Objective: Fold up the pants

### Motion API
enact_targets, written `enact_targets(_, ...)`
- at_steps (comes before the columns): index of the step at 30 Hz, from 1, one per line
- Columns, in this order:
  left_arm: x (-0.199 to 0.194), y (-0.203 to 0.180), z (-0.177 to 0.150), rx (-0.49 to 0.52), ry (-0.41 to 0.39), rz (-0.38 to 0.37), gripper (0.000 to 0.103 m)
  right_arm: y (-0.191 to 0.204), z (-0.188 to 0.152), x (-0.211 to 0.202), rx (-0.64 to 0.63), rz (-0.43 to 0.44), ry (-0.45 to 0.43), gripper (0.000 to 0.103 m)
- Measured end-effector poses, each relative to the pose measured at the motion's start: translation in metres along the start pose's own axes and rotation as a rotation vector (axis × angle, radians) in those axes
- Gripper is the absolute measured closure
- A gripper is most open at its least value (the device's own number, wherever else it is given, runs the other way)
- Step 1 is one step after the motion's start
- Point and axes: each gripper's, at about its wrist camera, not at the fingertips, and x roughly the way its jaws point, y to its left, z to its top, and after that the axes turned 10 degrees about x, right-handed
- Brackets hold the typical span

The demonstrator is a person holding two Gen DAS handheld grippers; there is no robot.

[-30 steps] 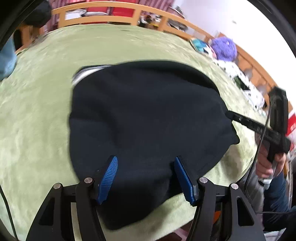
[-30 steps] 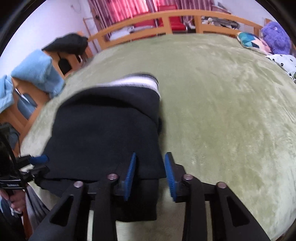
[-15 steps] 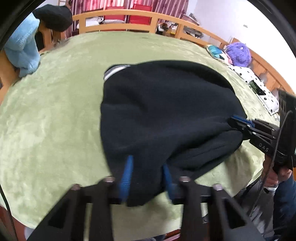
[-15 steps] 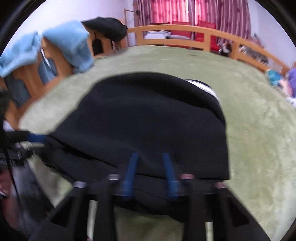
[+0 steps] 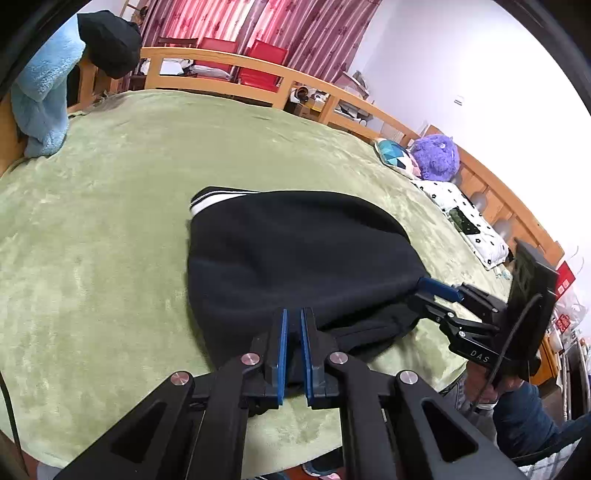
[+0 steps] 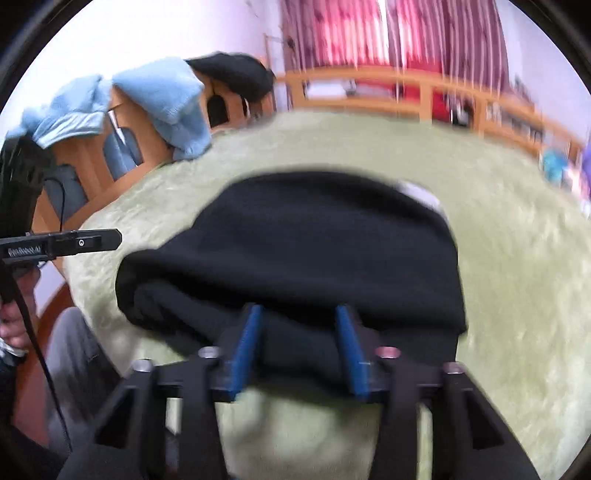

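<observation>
Folded black pants on green blanket; left gripper pinches their six-o'clock edge, right gripper opening around them

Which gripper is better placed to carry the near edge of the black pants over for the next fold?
Left, probably. The left gripper is shut on the near edge of the pants, while the right gripper's jaws are opening, the cloth loose between them.

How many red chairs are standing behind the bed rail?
2. One red chair shows above the wooden rail in front of the pink curtains; the other red chair stands right beside it. More may be hidden behind the rail.
</observation>
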Motion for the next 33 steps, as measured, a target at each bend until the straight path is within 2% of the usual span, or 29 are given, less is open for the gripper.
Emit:
enact_targets(4, 0.003, -0.002, -0.006, 0.008, 0.031, 0.0, 0.095, 0.016, 0.006, 0.007, -0.086, -0.013, 0.012, 0.057)
enact_targets(7, 0.014, -0.007, -0.013, 0.019, 0.066, 0.012, 0.095, 0.017, 0.001, 0.02, -0.162, -0.091, 0.05, 0.057)
enact_targets(9, 0.019, -0.017, -0.016, 0.062, 0.082, 0.028, 0.09, 0.012, -0.001, 0.022, -0.183, -0.136, 0.063, 0.057)
enact_targets(11, 0.026, -0.023, -0.016, 0.094, 0.084, 0.055, 0.073, 0.001, 0.0, 0.022, -0.171, -0.166, 0.063, 0.055)
enact_targets(12, 0.03, -0.025, -0.016, 0.102, 0.08, 0.066, 0.068, -0.004, 0.001, 0.024, -0.163, -0.171, 0.068, 0.055)
enact_targets(13, 0.034, -0.027, -0.014, 0.107, 0.075, 0.079, 0.057, -0.009, 0.001, 0.027, -0.157, -0.181, 0.074, 0.055)
enact_targets(14, 0.038, -0.027, -0.014, 0.111, 0.074, 0.118, 0.053, -0.011, 0.002, 0.032, -0.158, -0.199, 0.089, 0.056)
enact_targets(15, 0.044, -0.027, -0.013, 0.119, 0.089, 0.185, 0.054, -0.01, 0.001, 0.037, -0.166, -0.21, 0.102, 0.063)
enact_targets(16, 0.049, -0.027, -0.013, 0.125, 0.105, 0.216, 0.068, -0.009, -0.001, 0.038, -0.193, -0.243, 0.08, 0.1)
enact_targets(17, 0.051, -0.024, -0.014, 0.12, 0.104, 0.197, 0.081, -0.008, -0.002, 0.038, -0.207, -0.264, 0.071, 0.1)
enact_targets(19, 0.041, -0.015, -0.014, 0.092, 0.058, 0.129, 0.09, -0.01, -0.001, 0.033, -0.186, -0.244, 0.062, 0.1)
enact_targets(21, 0.026, -0.009, -0.016, 0.098, 0.022, 0.08, 0.09, -0.012, -0.002, 0.016, -0.163, -0.202, 0.015, 0.1)
enact_targets(23, 0.024, -0.005, -0.021, 0.089, 0.031, 0.056, 0.09, -0.008, -0.003, -0.003, -0.181, -0.161, -0.029, 0.1)
enact_targets(25, 0.037, -0.003, -0.03, 0.098, 0.079, 0.057, 0.09, -0.009, -0.009, -0.005, -0.177, -0.133, -0.008, 0.1)
enact_targets(27, 0.046, -0.009, -0.039, 0.138, 0.121, 0.085, 0.09, -0.012, -0.021, 0.009, -0.195, -0.15, 0.055, 0.099)
enact_targets(28, 0.046, -0.011, -0.039, 0.157, 0.122, 0.096, 0.09, -0.013, -0.03, 0.019, -0.207, -0.17, 0.083, 0.099)
enact_targets(30, 0.04, -0.014, -0.035, 0.174, 0.117, 0.094, 0.089, -0.015, -0.037, 0.023, -0.209, -0.18, 0.075, 0.098)
enact_targets(31, 0.034, -0.014, -0.033, 0.178, 0.099, 0.083, 0.087, -0.014, -0.035, 0.019, -0.212, -0.172, 0.076, 0.096)
enact_targets(32, 0.025, -0.012, -0.031, 0.175, 0.075, 0.062, 0.084, -0.015, -0.03, 0.016, -0.211, -0.153, 0.076, 0.087)
enact_targets(33, 0.02, -0.01, -0.029, 0.167, 0.062, 0.051, 0.082, -0.016, -0.024, 0.01, -0.207, -0.117, 0.069, 0.082)
